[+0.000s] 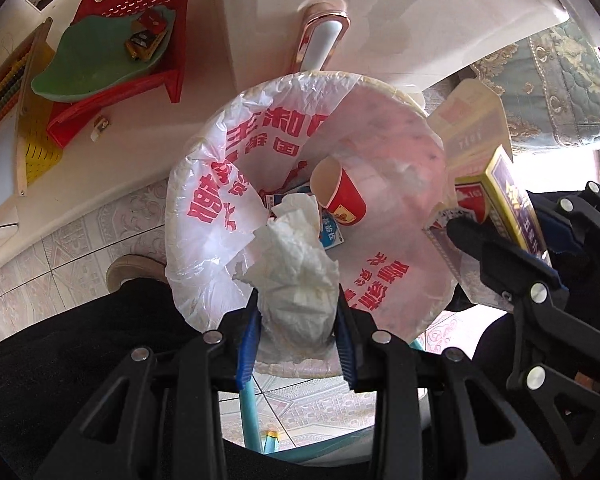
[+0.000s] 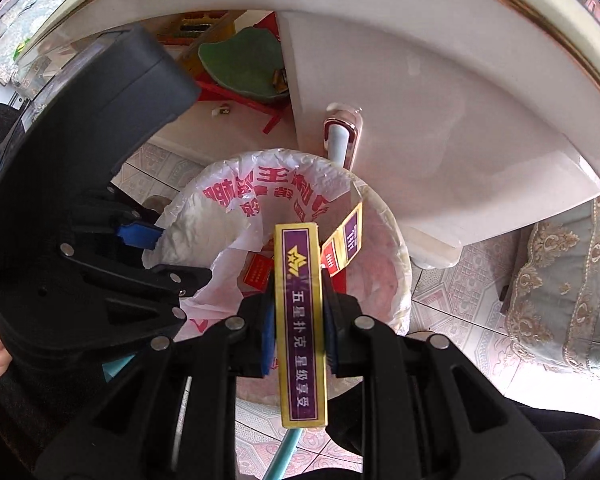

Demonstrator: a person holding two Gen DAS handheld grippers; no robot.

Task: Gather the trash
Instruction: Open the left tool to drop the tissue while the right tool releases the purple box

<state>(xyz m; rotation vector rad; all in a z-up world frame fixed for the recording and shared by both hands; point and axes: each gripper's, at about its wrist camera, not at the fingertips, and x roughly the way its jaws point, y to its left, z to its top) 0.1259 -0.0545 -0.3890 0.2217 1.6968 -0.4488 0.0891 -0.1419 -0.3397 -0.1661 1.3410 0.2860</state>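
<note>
Both tongs are loaded and positioned above the trash bin (image 1: 416,312), which is lined with a white plastic bag (image 1: 204,216) bearing red print. Your left tongs (image 1: 296,320) are closed narrowly on a crumpled white tissue (image 1: 296,268); the tissue hangs over the bin opening. Your right tongs (image 2: 298,328) are clamped fully on a purple-and-gold playing-card box (image 2: 300,320), with its flap (image 2: 346,244) open, and the box also sits over the bin mouth.

Progress: the bin already contains a red paper cup (image 1: 342,196) and a small blue-and-white carton (image 1: 332,236) — collection is judged to be well under way. Neither held item has been dropped yet. What remains, as far as the views show, is to part both tongs so the tissue and the box fall inside the liner. Whether more trash waits elsewhere cannot be told from these views.

Surroundings: the bin stands on a patterned tile floor (image 2: 456,300) beside a white surface (image 2: 440,128) with a rounded edge and a white leg (image 1: 320,48) trimmed in rose gold. A red plastic stool (image 1: 140,20) lies nearby with a green cushion (image 1: 100,60) on it, and an abacus toy (image 1: 8,80) stands at the far left. A brocade-covered piece of furniture (image 2: 564,288) sits to the right. A shoe (image 1: 134,272) and dark clothing show at the bin's edge.
</note>
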